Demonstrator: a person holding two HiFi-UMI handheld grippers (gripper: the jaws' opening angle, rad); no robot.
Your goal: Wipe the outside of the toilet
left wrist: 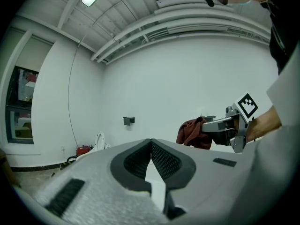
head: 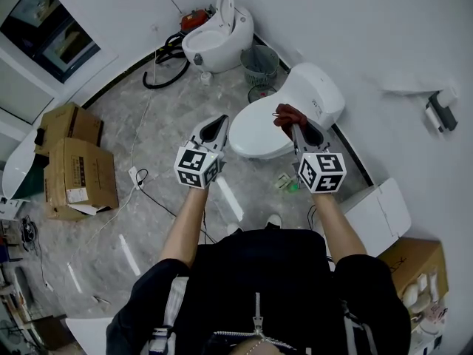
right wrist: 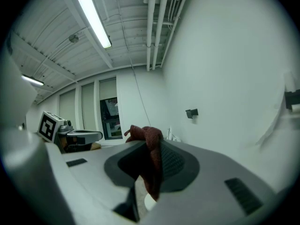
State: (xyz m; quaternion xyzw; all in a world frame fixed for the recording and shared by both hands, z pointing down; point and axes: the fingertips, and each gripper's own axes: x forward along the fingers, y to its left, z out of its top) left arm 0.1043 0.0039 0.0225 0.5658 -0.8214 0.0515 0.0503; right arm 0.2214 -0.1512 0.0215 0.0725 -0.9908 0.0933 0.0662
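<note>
The right gripper (head: 290,126), jaws pinching a dark red cloth (head: 284,114), hangs over the toilet (head: 255,135) near its tank. The left gripper (head: 213,129), jaws pressed together and empty, flanks the bowl.

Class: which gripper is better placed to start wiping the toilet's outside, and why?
Right. The right gripper is shut on the red cloth and is held over the toilet. The left gripper is shut with nothing between its jaws.
</note>
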